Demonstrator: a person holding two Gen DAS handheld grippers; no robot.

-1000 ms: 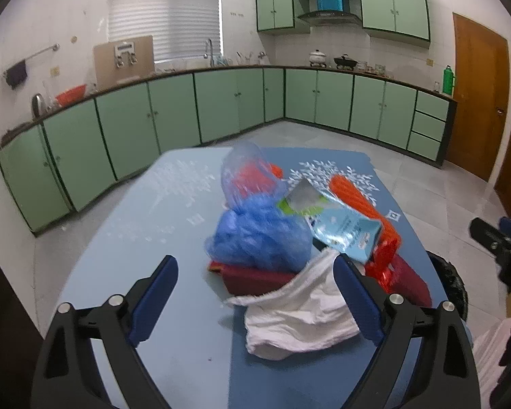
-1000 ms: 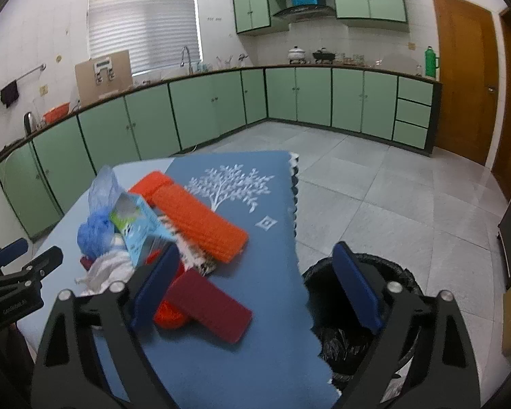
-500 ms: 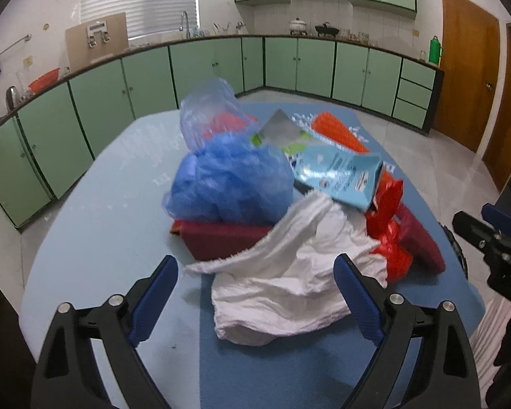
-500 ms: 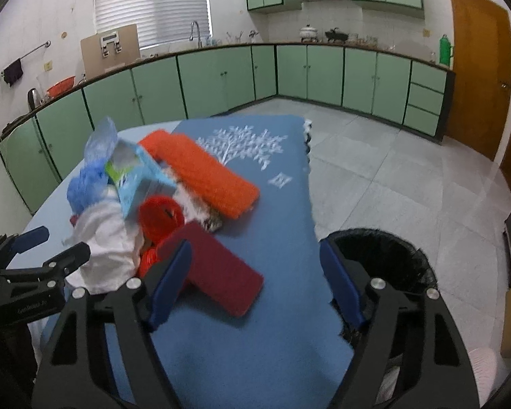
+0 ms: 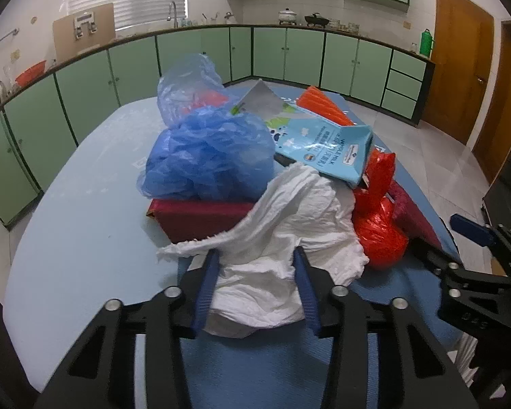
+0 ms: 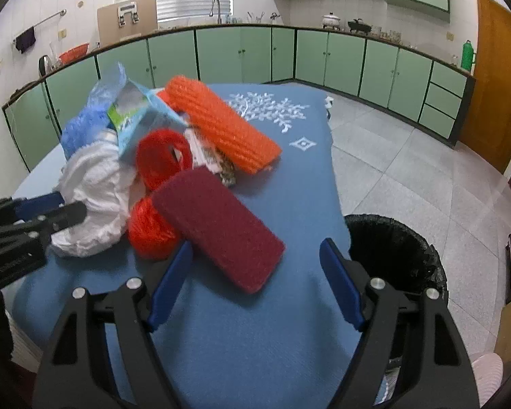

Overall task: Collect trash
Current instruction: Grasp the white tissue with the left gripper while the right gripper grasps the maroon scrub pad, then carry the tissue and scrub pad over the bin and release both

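The left tongs (image 5: 255,272) have just been closing, and their blue pads now pinch a fold of the crumpled white tissue (image 5: 289,238) at the near edge of the trash pile — clenched on it, paper bulging out on both sides of the pads. The right tongs (image 6: 255,272) have also been narrowing a little but stand released, nothing gripped; the near end of the dark red pad (image 6: 221,225) lies between their blue fingers (image 6: 168,283) without touching either.

Outward from the left tongs, the white tissue drapes over a dark red box (image 5: 201,218), on which a bunched blue plastic bag (image 5: 211,156) sits, with a clearer bluish bag (image 5: 187,85) behind it. A light blue milk carton (image 5: 327,150) leans across the top of the heap, and a crumpled red plastic bag (image 5: 378,218) lies just right of the tissue. From the right wrist view an orange ribbed pad (image 6: 221,126) lies beyond the dark red pad. All of it rests on the tabletop (image 5: 78,211), partly on a blue cloth (image 6: 289,177) with a white tree print. A black-lined trash bin (image 6: 395,248) stands on the floor just beside the tabletop's edge, right of the right tongs. Green kitchen cabinets (image 5: 126,68) run along the walls behind.
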